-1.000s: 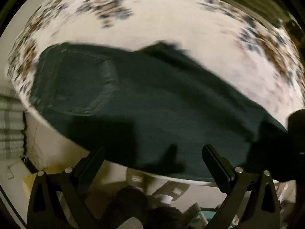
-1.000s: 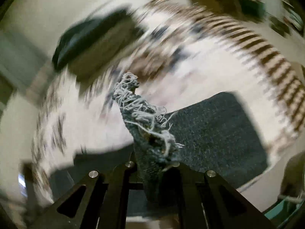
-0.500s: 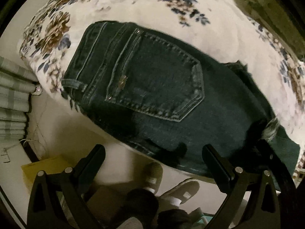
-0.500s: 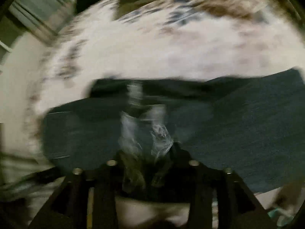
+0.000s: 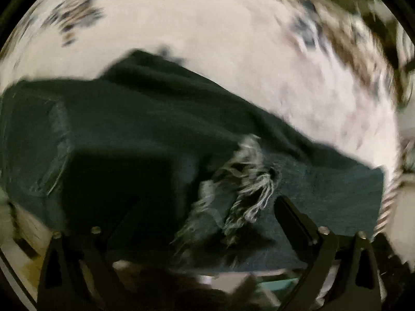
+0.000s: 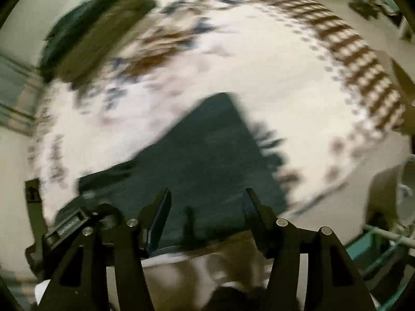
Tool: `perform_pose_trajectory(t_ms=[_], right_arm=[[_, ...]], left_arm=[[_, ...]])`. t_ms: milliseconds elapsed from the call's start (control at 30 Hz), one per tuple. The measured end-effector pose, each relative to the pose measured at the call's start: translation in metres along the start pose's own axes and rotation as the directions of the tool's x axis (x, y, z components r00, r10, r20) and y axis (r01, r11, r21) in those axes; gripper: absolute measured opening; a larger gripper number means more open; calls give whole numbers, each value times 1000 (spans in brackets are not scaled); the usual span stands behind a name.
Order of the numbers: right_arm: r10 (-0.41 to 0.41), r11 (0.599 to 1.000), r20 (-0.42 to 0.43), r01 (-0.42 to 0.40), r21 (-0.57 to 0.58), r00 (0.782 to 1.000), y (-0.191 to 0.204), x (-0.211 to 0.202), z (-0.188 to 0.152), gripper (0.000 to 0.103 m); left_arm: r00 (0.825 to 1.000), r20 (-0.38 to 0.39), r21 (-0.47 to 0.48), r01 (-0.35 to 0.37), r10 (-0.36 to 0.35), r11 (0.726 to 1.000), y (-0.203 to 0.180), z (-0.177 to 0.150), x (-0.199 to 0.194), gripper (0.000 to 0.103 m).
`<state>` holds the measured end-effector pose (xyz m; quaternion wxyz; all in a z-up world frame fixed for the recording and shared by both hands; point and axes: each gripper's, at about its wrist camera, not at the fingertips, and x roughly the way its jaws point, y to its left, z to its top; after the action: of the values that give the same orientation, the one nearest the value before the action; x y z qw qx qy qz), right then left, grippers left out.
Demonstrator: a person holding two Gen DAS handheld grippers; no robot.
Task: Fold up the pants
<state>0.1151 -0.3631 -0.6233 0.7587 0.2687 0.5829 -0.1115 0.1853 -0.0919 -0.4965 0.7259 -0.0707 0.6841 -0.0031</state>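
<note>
Dark denim pants [image 5: 145, 134] lie on a white floral bedspread [image 5: 220, 51], folded over, with the frayed leg hems [image 5: 246, 181] lying on top near the front edge. My left gripper [image 5: 207, 215] is open and empty, just above the pants near the hems. In the right wrist view the pants [image 6: 207, 155] show as a dark folded slab. My right gripper [image 6: 206, 207] is open and empty above their near edge. Both views are motion-blurred.
A dark and olive pile [image 6: 96, 31] lies at the far side of the bed. The bedspread has a brown patterned border [image 6: 363, 59]. The bed edge and floor clutter [image 6: 384, 246] are close below the grippers.
My right gripper has let go of the frayed hems and opened; the hems now rest on the folded pants. Both grippers have swung, with the left one now over the hems.
</note>
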Motion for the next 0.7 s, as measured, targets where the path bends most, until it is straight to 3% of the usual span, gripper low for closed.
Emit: perform_pose_trajectory(t_ms=[67,133,233,333,433,533,700], right_arm=[[-29,1000,-51,29,7,998,-19,24,8,60],[-73,997,-61,74,8,995,-34,42,16,52],[-60,997,-77,64,49,995,-54,53,26,48],[-88,995,-77,91,32,993,-49,43,32,48],[-26,1000,-51,26,-2,998,-34,19,31,50],[-19,995,-104,9,-101,994,-18,24,18,50],[-209,939,-108,169,-301,972,9,50,5,52]], left_arm=[[1000,3,28,-26,26,999,-9,-1,10,87],[999,39,29,-26,24,999,-9,-5,8,87],[998,52,31,-38,37,999,-7,-13,7,87],[998,48,25,-47,45,999,-1,-20,6,87],[997,40,44,-62,61,997,8,-32,3,87],[997,44,61,-68,66,996,15,-43,3,88],[998,28,29,-50,49,998,24,-49,-5,88]])
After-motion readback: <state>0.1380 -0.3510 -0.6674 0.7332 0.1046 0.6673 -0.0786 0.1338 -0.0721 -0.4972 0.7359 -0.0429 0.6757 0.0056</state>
